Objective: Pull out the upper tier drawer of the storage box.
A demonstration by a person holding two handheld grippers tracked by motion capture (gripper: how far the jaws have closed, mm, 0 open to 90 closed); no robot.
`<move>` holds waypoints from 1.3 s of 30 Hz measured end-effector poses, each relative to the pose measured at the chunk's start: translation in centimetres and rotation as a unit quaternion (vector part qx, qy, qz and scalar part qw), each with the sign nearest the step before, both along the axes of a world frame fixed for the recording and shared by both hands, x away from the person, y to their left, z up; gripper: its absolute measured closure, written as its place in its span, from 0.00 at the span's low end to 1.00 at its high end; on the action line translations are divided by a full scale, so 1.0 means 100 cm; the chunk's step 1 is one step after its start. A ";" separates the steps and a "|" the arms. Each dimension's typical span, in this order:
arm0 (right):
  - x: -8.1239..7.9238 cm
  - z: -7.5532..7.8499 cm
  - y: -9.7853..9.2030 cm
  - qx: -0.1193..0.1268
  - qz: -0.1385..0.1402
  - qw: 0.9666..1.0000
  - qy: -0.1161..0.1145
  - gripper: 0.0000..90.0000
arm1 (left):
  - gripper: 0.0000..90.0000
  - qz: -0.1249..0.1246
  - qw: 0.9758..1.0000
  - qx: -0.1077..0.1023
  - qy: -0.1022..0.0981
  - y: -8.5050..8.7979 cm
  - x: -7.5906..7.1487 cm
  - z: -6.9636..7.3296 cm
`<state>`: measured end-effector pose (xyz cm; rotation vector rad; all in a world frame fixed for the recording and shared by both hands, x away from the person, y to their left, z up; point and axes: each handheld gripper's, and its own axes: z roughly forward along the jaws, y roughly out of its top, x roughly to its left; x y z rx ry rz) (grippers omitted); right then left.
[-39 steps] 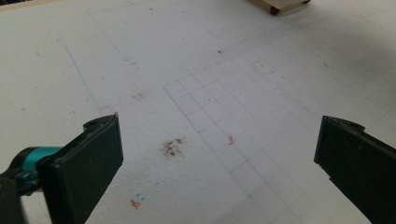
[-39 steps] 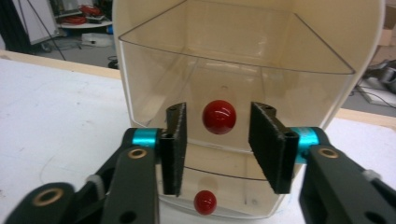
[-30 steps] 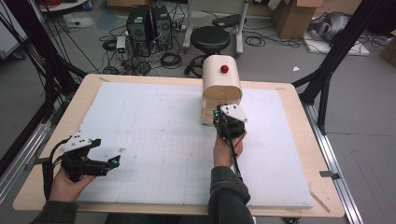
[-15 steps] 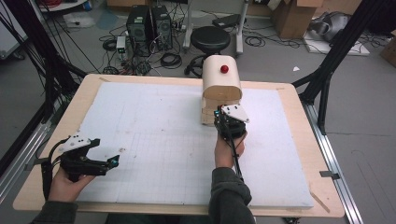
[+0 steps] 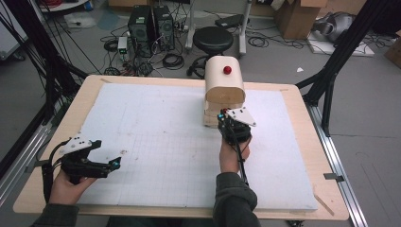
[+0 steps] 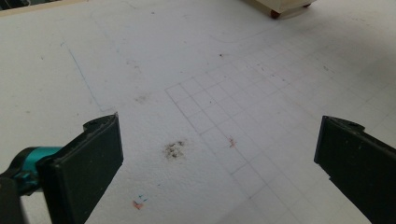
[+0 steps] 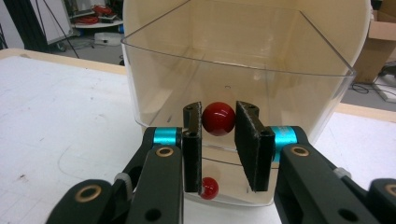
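right claw (image 7: 218, 140): clamped on glossy red round knob (image 7: 218, 118) | clear plastic drawer (image 7: 243, 60) | left claw (image 6: 219, 163): wide

the right gripper (image 7: 218, 122) has its two black jaws closed around a round red knob (image 7: 218, 118) on the clear plastic front of a cream box (image 7: 299, 88). a smaller red knob (image 7: 209, 187) sits lower down, over the white gridded table surface (image 7: 60, 116).

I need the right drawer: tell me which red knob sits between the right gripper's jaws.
The upper red knob on the clear drawer; the right gripper brackets it. The lower red knob sits below the jaws; the third tops the cabinet.
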<state>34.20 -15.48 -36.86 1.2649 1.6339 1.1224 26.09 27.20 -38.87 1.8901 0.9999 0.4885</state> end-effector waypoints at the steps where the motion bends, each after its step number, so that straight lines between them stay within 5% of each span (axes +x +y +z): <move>1: -0.001 0.000 0.000 0.001 0.000 1.000 0.000 0.81 | 0.02 0.000 1.000 0.002 0.000 0.000 0.000 0.000; 39: -0.033 0.000 -0.008 0.020 0.029 0.999 0.004 0.81 | 0.02 -0.005 1.000 0.006 -0.001 -0.004 -0.001 0.001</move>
